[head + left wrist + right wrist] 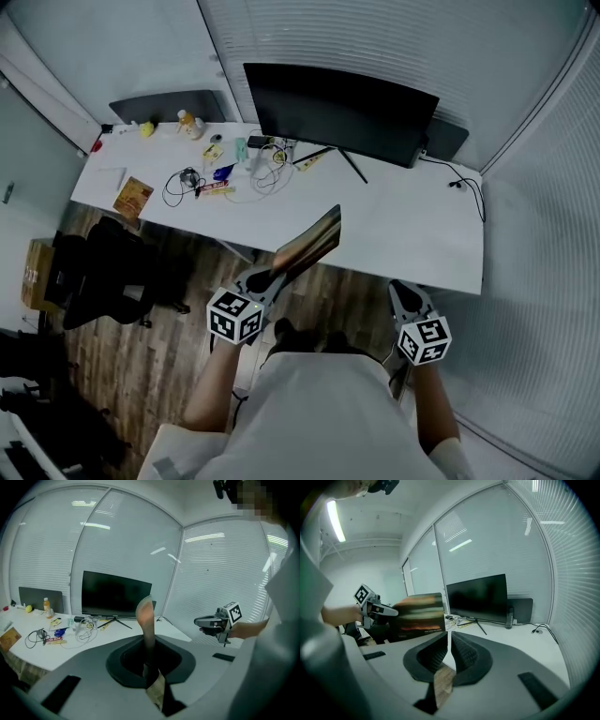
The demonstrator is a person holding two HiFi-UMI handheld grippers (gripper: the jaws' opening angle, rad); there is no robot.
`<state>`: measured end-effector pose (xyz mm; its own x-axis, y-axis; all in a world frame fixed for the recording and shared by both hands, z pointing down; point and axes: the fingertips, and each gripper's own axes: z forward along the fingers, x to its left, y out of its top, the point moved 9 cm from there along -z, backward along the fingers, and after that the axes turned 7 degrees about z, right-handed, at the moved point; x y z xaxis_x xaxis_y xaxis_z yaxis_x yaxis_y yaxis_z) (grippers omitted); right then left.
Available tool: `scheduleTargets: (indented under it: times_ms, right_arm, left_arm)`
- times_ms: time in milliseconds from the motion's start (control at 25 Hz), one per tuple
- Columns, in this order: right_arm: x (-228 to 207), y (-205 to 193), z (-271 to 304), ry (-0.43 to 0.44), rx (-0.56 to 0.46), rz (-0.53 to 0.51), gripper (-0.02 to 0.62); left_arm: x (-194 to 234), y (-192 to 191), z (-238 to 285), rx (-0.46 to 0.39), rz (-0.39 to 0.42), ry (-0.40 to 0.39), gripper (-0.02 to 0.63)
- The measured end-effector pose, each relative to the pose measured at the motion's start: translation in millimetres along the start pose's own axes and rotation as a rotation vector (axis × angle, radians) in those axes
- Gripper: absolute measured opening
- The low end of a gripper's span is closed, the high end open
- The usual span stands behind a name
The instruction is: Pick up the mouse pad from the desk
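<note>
Clutter occupies the left end of the white desk [412, 234]: an orange booklet [133, 197], a tangle of cables [183, 183] and a bottle [190, 124]; a dark monitor [339, 112] stands further right, at the rear edge; the left hand-held gripper [272, 274], in front of the desk's near edge, has its jaws clamped on the lower edge of the mouse pad [309, 244]; the mouse pad is clear of the desk, held in the air and tilted up over the near edge; the right hand-held gripper [405, 295], further right and just off that edge, has its jaws drawn together to a thin slit, with nothing between them.
</note>
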<state>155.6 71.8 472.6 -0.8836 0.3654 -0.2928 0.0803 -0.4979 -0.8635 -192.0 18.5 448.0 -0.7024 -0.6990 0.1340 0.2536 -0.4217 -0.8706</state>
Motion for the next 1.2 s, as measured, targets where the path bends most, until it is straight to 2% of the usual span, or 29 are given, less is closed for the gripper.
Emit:
scheduleTargets:
  times_ms: [280,720,1200]
  right_arm:
    - [30.2,17.5,16.5,-0.009,-0.042,-0.017,0.041]
    - [73.8,39.9,39.4,-0.014,-0.106,-0.082,0.041]
    - [81.6,42.2,42.9,-0.022,-0.107,-0.073,0.04]
  left_arm:
    - [23.5,4.4,-39.5,-0.034,0.026,0.01,0.037]
    - [67.9,14.6,-68.7,-0.058,0.07,0.008,0.037]
    - [80.8,18.1,-73.4,-0.082,0.048,0.003,0.037]
